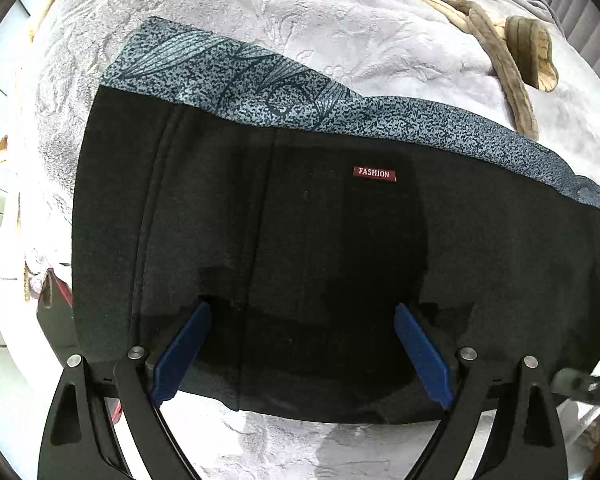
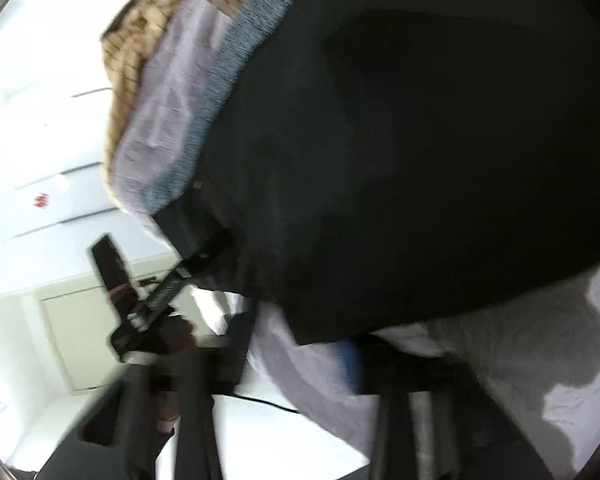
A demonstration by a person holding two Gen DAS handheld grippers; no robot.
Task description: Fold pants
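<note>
The black pants (image 1: 300, 248) lie flat on a lavender blanket (image 1: 300, 32), with a grey patterned band (image 1: 260, 84) along the far edge and a red FASHION label (image 1: 374, 173). My left gripper (image 1: 302, 312) is open, its blue fingers (image 1: 184, 348) spread just above the near part of the pants. In the right wrist view the picture is motion-blurred; the pants (image 2: 400, 160) fill the upper right. One blue finger (image 2: 350, 364) of my right gripper shows under the pants' near edge; I cannot tell if the gripper is open or shut.
Tan and brown knitted clothes (image 1: 500, 40) lie at the far right of the blanket. A dark red-edged object (image 1: 54, 312) sits at the bed's left edge. The other gripper's body (image 2: 140, 300) shows left in the right wrist view, over white floor and cabinets (image 2: 40, 160).
</note>
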